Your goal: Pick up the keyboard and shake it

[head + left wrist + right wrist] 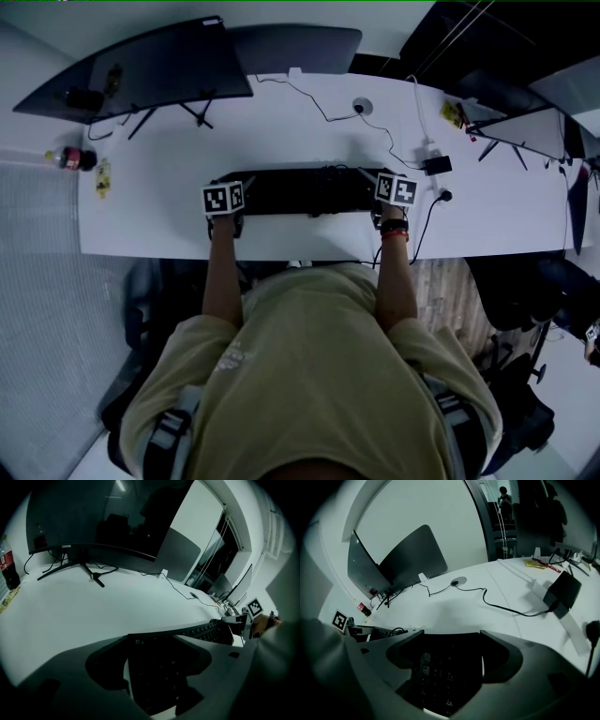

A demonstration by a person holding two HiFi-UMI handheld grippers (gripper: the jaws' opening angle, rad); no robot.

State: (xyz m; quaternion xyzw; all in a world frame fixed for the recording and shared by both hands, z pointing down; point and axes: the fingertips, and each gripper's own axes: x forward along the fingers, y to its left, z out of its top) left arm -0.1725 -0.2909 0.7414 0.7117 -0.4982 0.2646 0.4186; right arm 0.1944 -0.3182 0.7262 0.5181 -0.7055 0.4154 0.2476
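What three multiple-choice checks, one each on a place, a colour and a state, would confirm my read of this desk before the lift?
1. Where is the bottle?
A. left end of the desk
B. right end
C. middle, near edge

2. The keyboard is:
A. white
B. black
C. red

3. The left gripper has its jaws:
A. shut, empty
B. apart, empty
C. apart, keyboard end between them

Answers:
1. A, it stands by the left edge in the head view.
2. B, it shows dark on the white desk.
3. C, the left gripper view shows the keyboard running between the jaws.
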